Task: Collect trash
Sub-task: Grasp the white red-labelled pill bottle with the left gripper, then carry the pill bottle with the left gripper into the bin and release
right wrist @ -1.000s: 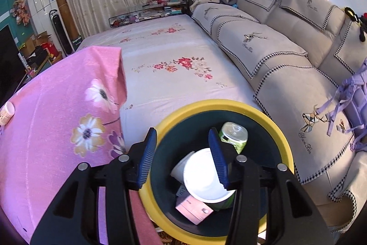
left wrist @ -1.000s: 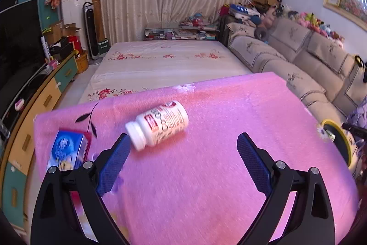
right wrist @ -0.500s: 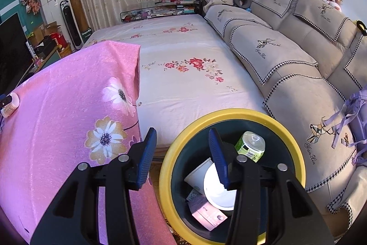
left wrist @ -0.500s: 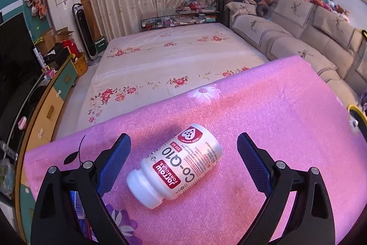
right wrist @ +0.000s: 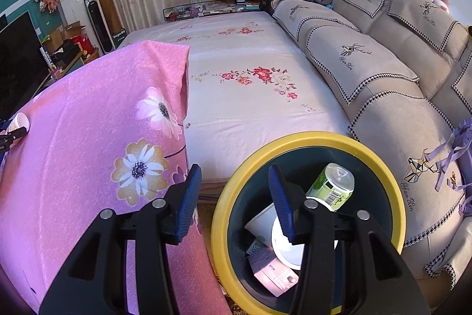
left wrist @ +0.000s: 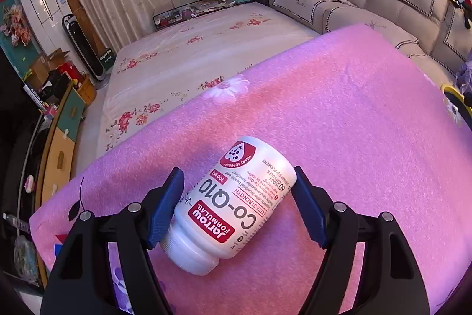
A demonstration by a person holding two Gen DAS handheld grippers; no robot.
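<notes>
A white pill bottle [left wrist: 236, 202] with a red label lies on its side on the pink flowered cloth [left wrist: 339, 123]. My left gripper [left wrist: 236, 176] is closing around it, and its blue pads touch the bottle's neck end and base end. In the right wrist view the same bottle [right wrist: 18, 121] shows at the far left edge. My right gripper [right wrist: 234, 170] hangs open and holds nothing, over the near rim of a yellow-rimmed dark bin [right wrist: 306, 138]. In the bin lie a green can [right wrist: 333, 185], a white paper cup [right wrist: 283, 238] and a pink carton [right wrist: 271, 273].
Beyond the pink cloth lies a bed with a flowered white sheet [right wrist: 250, 96]. A beige sofa [right wrist: 383, 78] runs along the right, right beside the bin. A low cabinet [left wrist: 59, 143] and a dark screen stand on the left. The bin's rim [left wrist: 457, 105] shows at the cloth's right edge.
My left gripper came down and forward over the bottle and its jaws narrowed onto it. The right gripper drifted slightly left over the bin's rim, its jaws unchanged.
</notes>
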